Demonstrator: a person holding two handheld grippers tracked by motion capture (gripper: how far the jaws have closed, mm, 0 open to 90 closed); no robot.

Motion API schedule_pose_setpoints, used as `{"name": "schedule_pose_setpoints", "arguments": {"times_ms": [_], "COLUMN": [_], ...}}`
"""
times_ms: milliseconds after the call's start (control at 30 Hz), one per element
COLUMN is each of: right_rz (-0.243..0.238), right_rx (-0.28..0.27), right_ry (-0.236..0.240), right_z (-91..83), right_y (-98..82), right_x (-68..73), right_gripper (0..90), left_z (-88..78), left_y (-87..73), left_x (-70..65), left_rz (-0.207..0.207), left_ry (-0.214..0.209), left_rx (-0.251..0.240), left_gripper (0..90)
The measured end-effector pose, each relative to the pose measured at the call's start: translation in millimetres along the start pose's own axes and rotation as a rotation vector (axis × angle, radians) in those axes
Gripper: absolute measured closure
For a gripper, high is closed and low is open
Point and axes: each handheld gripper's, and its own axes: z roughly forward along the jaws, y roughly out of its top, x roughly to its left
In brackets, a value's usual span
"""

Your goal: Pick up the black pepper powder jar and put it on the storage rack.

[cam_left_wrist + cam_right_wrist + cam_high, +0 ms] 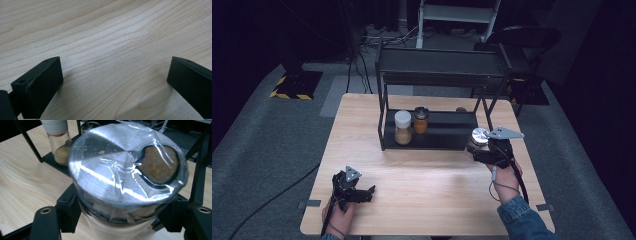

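right gripper (482,150) clamped on silver-lid jar (127,170) by the rack (432,137), left gripper (367,192) jaws apart over table (105,37)

My wooden table (427,175) has a black rack (432,131) standing on it. On the rack's bottom shelf stand a white-lidded jar (402,128) and an orange jar (420,120).

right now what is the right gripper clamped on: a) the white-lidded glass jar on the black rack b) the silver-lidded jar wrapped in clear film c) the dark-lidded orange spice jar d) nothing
b, the right gripper grips the silver-lidded jar below its lid.
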Motion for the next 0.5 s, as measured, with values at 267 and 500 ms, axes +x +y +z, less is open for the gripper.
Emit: {"name": "schedule_pose_setpoints", "arguments": {"times_ms": [267, 500], "right_rz": [0.005, -0.005], "right_rx": [0.005, 0.020], "right_ry": [-0.006, 0.000], "right_z": [16.3, 40.8], "right_y": [24.9, 43.3], "right_x": [-8.1, -11.0], "right_gripper": [30.4, 30.4], "left_z": [0.0, -0.3], "left_y": [-0.1, -0.5], "left_x": [-0.3, -1.6], "left_rz": [-0.001, -0.007], "left_ry": [0.001, 0.006], "left_rx": [0.000, 0.000], "left_gripper": [0.2, 0.2]}}
